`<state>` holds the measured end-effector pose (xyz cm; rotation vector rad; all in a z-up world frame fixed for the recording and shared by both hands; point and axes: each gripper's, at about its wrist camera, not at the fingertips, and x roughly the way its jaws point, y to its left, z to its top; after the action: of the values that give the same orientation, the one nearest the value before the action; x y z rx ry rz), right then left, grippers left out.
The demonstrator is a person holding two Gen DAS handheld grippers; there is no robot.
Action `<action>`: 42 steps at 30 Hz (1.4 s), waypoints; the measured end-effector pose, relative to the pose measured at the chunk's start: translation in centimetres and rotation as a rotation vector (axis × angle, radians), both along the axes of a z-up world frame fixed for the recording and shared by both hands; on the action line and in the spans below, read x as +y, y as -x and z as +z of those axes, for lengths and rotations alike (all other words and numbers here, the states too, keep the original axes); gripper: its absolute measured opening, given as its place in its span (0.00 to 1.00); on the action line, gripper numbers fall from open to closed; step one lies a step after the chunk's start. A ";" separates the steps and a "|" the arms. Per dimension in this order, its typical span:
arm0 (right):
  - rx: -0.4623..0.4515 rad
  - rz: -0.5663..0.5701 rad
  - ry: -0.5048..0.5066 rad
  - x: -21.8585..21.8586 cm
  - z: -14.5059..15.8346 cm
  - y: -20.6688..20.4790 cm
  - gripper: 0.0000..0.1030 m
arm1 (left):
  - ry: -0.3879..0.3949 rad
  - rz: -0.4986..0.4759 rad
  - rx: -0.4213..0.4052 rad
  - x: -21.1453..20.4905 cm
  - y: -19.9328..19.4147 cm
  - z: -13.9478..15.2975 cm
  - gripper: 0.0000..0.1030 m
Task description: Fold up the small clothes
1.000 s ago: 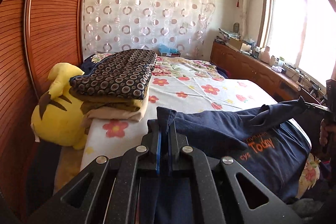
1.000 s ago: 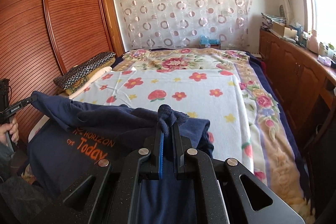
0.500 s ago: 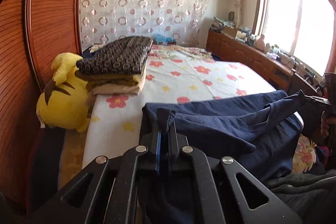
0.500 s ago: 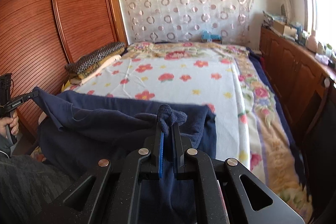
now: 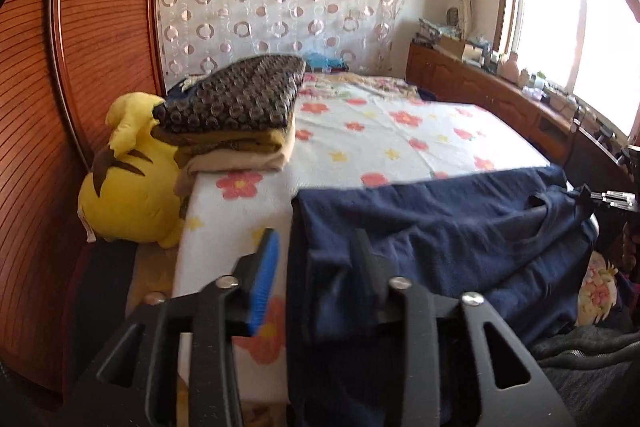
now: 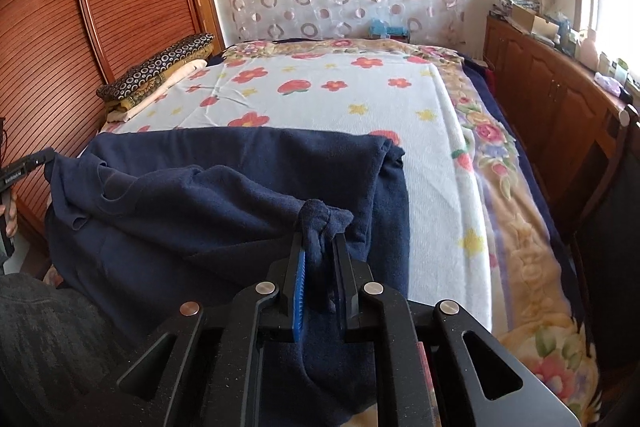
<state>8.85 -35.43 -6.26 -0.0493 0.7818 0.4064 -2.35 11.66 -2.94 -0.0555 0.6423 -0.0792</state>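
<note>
A navy blue T-shirt (image 5: 440, 227) lies spread across the near edge of the bed, hanging over the front. It also shows in the right wrist view (image 6: 224, 195). My left gripper (image 5: 316, 247) is open, its jaws wide apart around the shirt's left edge, with cloth against the right finger. My right gripper (image 6: 320, 243) is shut on a bunched corner of the shirt (image 6: 324, 219). The right gripper's tip shows at the far right of the left wrist view (image 5: 616, 195); the left gripper's tip shows at the far left of the right wrist view (image 6: 28, 167).
The bed has a white flowered sheet (image 6: 340, 99). A stack of folded clothes (image 5: 240, 115) sits at its left edge, beside a yellow plush toy (image 5: 128, 195). A wooden wardrobe (image 5: 80, 67) stands left, a low wooden cabinet (image 6: 560, 99) right under the window.
The shirt has been laid down onto the bed edge. My left gripper has opened and let go of the cloth. My right gripper keeps its hold.
</note>
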 end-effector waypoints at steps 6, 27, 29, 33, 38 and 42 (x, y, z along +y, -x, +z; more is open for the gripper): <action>-0.061 -0.025 0.016 -1.0 1.7 0.1 0.22 | -0.027 -0.010 -0.016 0.8 -2.8 1.7 0.75; 0.004 -0.022 0.050 1.0 -1.6 -8.8 0.51 | -0.026 -0.098 0.280 0.4 -13.9 -5.1 0.75; 0.017 -0.022 0.064 1.1 -1.8 -9.2 0.53 | -0.027 -0.106 0.286 0.2 -13.7 -5.4 0.75; 0.032 -0.032 0.088 1.1 -2.1 -9.5 0.61 | -0.025 -0.105 0.317 0.1 -13.4 -6.1 0.75; 0.065 -0.033 0.089 0.9 -2.3 -10.7 0.68 | -0.034 -0.105 0.308 0.0 -13.1 -6.3 0.75; 0.077 -0.006 0.073 1.2 -2.3 -10.8 0.69 | -0.016 -0.152 0.301 -0.4 -12.9 -6.0 0.51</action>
<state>19.61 -34.28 -8.54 -0.0998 0.8729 0.3756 10.54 11.28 -8.99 -0.0029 0.9473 -0.2150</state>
